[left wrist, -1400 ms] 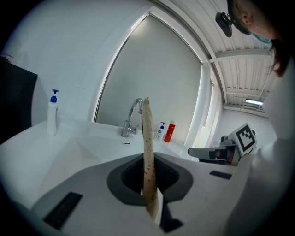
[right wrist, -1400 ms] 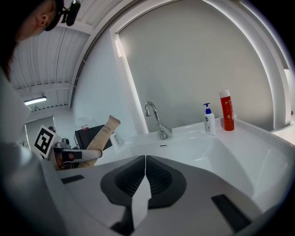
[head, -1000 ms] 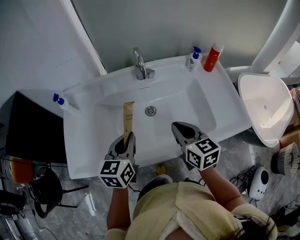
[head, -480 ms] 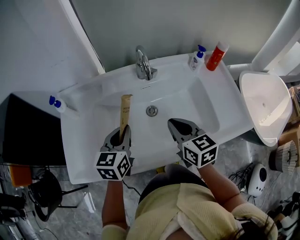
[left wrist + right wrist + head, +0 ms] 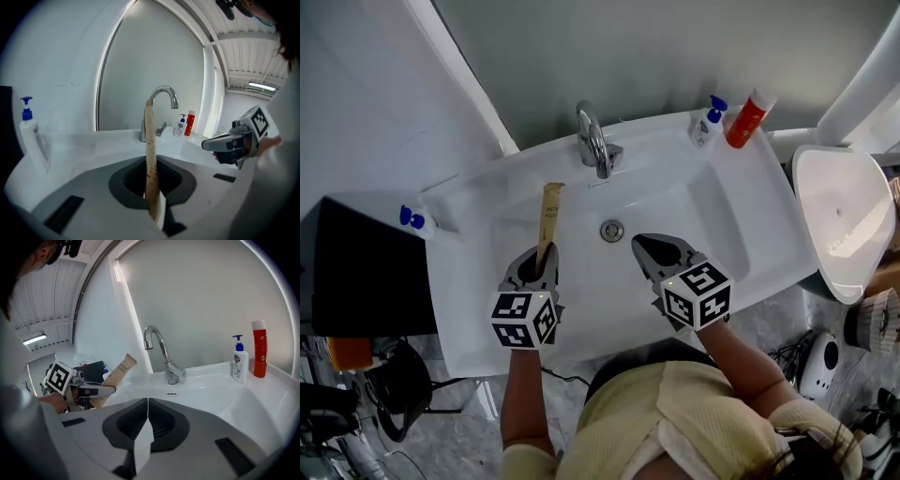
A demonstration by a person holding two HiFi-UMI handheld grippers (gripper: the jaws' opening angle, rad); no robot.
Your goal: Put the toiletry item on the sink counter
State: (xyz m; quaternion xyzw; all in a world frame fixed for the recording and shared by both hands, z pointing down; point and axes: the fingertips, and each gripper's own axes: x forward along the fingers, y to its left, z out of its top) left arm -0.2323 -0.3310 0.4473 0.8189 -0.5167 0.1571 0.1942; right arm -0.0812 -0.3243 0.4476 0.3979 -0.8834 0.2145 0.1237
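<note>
A tan, flat toiletry tube stands out of my left gripper, which is shut on the tube's lower end. The tube points towards the faucet over the left half of the white sink. In the left gripper view the tube rises edge-on between the pads of the left gripper. My right gripper hovers over the basin's front right, shut and empty. The right gripper view shows its pads pressed together, with the tube off to the left.
A white pump bottle and a red bottle stand on the sink's back right corner. A blue-capped bottle sits at the left edge. A white toilet bowl is to the right, a black box to the left.
The left gripper has carried the tube a little farther over the basin towards the faucet. The right gripper has shifted slightly with it, and the head view has drifted.
</note>
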